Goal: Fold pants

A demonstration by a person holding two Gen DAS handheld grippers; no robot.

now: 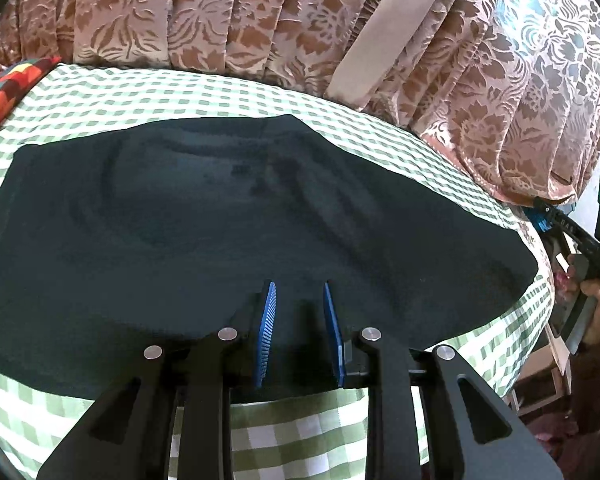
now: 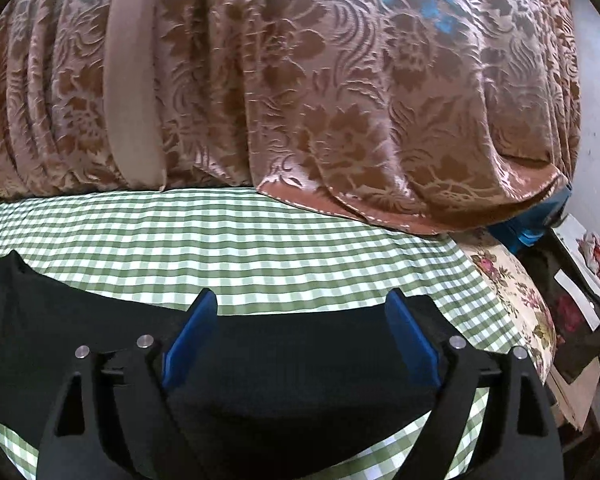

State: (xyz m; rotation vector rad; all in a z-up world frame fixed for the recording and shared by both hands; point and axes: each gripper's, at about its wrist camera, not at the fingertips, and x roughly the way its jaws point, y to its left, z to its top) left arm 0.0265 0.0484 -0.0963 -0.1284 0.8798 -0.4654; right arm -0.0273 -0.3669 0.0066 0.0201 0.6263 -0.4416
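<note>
Hovering both tools over the dark pants (image 1: 227, 216) spread on the checked worktop (image 2: 259, 240): left tool (image 1: 300, 308) narrowly parted, right tool (image 2: 300, 320) released wide, neither grasping cloth.

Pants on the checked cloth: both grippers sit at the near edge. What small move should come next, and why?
Probably lower the right gripper and close it on the near edge of the dark pants. Its jaws stand wide with fabric below but nothing pinched. The left gripper has narrow jaws over the same edge, with a gap between its pads. The pants lie flat on the checked cloth.
</note>
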